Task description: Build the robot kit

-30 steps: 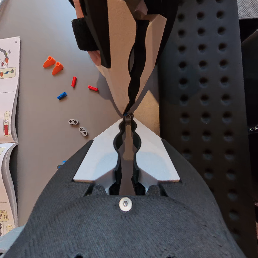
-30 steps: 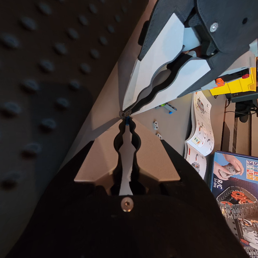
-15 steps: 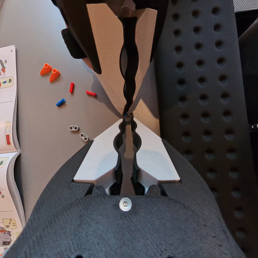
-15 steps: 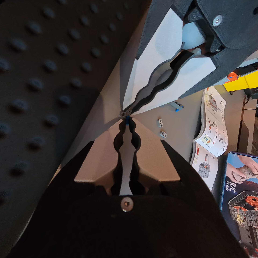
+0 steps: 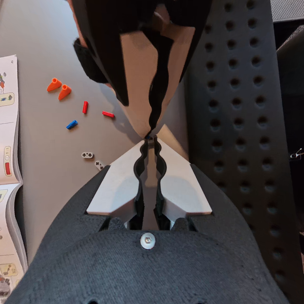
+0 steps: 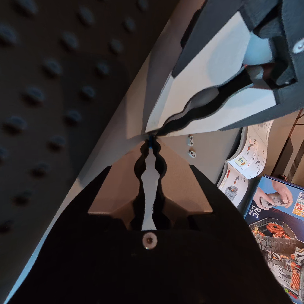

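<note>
Grippers meet tip to tip above the grey table [image 5: 41,41]. The left gripper [image 5: 150,141] pinches a small grey connector piece [image 5: 151,141] at its very tips, so the end stays free. The right gripper [image 6: 150,142] is clamped on a tiny blue pin [image 6: 150,143], which touches the grey piece, as if lined up with its hole. On the table to one side lie two orange cones [image 5: 59,88], two red pins [image 5: 85,107], a blue pin [image 5: 71,124] and two small grey links [image 5: 87,155]. An open instruction booklet [image 6: 243,158] and a blue toy box [image 6: 279,213] sit near. A black chair with holes [image 5: 238,115] stands beside the table.
</note>
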`<state>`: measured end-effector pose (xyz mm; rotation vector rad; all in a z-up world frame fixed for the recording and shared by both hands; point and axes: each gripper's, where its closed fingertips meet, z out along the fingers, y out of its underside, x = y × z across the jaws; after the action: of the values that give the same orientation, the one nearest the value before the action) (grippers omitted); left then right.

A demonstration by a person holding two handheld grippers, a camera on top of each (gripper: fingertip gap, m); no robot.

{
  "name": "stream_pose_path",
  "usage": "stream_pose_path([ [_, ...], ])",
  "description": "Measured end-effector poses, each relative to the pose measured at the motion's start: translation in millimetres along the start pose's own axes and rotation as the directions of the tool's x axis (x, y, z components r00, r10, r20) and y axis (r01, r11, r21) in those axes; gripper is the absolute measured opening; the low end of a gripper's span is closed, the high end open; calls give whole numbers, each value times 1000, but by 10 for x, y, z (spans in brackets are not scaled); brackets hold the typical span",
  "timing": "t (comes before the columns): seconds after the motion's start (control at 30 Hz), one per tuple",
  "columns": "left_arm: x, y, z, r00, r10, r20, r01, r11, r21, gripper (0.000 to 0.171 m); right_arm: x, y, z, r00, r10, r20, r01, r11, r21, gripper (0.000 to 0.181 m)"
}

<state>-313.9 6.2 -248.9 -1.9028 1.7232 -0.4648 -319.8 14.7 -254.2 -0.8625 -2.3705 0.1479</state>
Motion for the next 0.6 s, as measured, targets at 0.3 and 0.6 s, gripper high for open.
stream_pose_path([
  [0.3, -49, 22, -7, 999, 21, 47, -22, 999, 26, 6, 73, -2, 16, 990, 101, -98, -89, 988, 123, 4],
  [0.6, -76, 89, -54, 988, 34, 150, -45, 996, 73, 6, 147, -49, 9, 966, 256, -41, -238, 938, 251, 20],
])
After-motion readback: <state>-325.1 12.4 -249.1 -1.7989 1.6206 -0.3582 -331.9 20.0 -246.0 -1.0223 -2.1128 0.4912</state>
